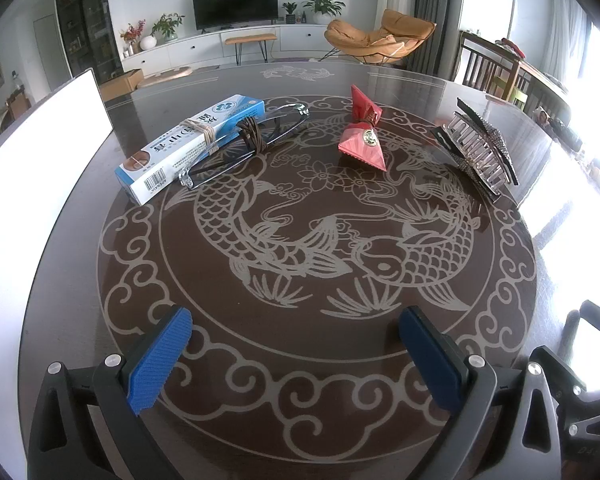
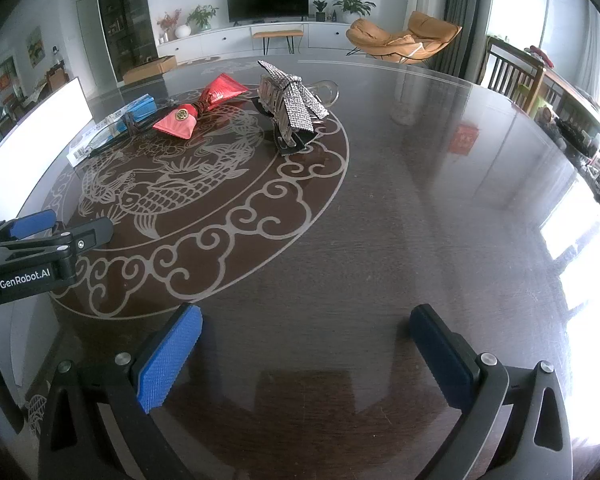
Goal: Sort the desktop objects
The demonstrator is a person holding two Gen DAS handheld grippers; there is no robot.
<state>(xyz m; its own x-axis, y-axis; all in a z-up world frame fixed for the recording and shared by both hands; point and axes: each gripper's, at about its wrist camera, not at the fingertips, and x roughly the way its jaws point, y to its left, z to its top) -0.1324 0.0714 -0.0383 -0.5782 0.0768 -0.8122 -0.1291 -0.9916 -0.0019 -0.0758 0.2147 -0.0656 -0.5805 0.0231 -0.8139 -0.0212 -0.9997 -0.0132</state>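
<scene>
On the dark fish-patterned table, a blue-and-white box [image 1: 188, 146] bound with a band lies at the far left, with folded glasses [image 1: 246, 146] and a brown hair tie [image 1: 254, 136] against it. A red candy pouch [image 1: 362, 130] sits in the middle and a sparkly hair claw clip [image 1: 480, 148] at the right. My left gripper [image 1: 296, 356] is open and empty, well short of them. My right gripper [image 2: 306, 356] is open and empty over bare table. The right wrist view shows the pouch [image 2: 196, 108], the clip [image 2: 290, 106], the box [image 2: 118, 124] and the left gripper [image 2: 56, 226].
A white board [image 1: 40, 168] stands at the table's left edge, also in the right wrist view [image 2: 36, 136]. Wooden chairs [image 2: 512, 72] stand beyond the right rim. The right gripper's body [image 1: 580, 360] shows at the left wrist view's lower right.
</scene>
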